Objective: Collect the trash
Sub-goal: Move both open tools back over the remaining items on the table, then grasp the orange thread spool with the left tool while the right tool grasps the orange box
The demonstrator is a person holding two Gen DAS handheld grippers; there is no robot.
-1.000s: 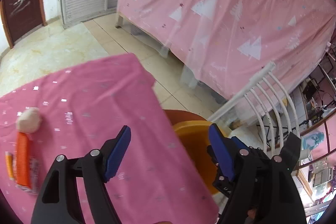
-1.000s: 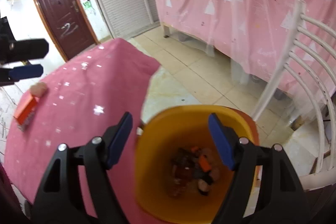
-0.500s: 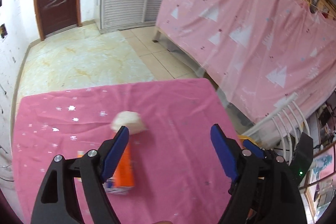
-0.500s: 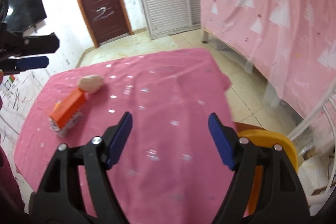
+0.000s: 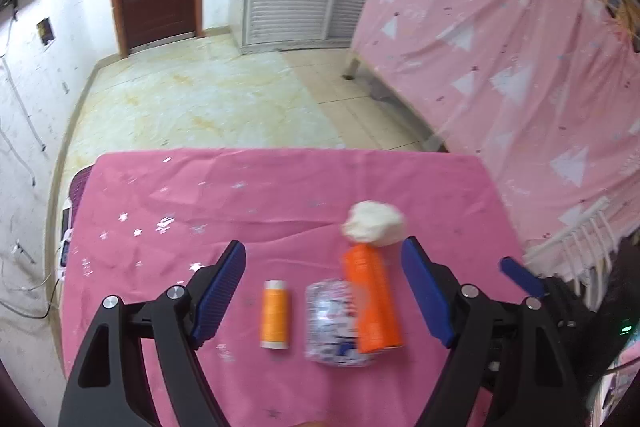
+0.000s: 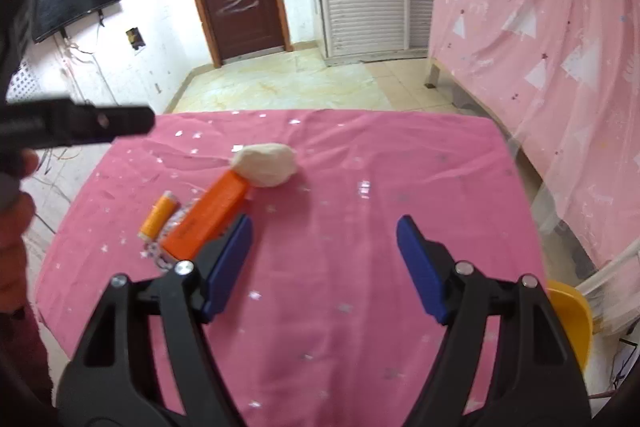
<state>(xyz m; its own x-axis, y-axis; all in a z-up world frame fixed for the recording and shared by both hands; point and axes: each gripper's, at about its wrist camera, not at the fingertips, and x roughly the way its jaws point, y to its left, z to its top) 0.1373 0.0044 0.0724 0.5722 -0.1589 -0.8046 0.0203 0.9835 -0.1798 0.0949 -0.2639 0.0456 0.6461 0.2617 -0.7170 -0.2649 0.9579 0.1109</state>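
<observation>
The pink-clothed tabletop (image 5: 168, 195) filled the view under both grippers. A yellow bin (image 6: 572, 323) stood off its right edge. The left gripper (image 5: 323, 293) hung over the trash, jaws wide apart and empty; the right gripper (image 6: 325, 267) hovered beside it, likewise spread with nothing held. The orange box (image 5: 372, 303) lay on a clear wrapper (image 5: 328, 323), touching the paper wad (image 5: 374, 223), the spool (image 5: 274, 313) just beside.
</observation>
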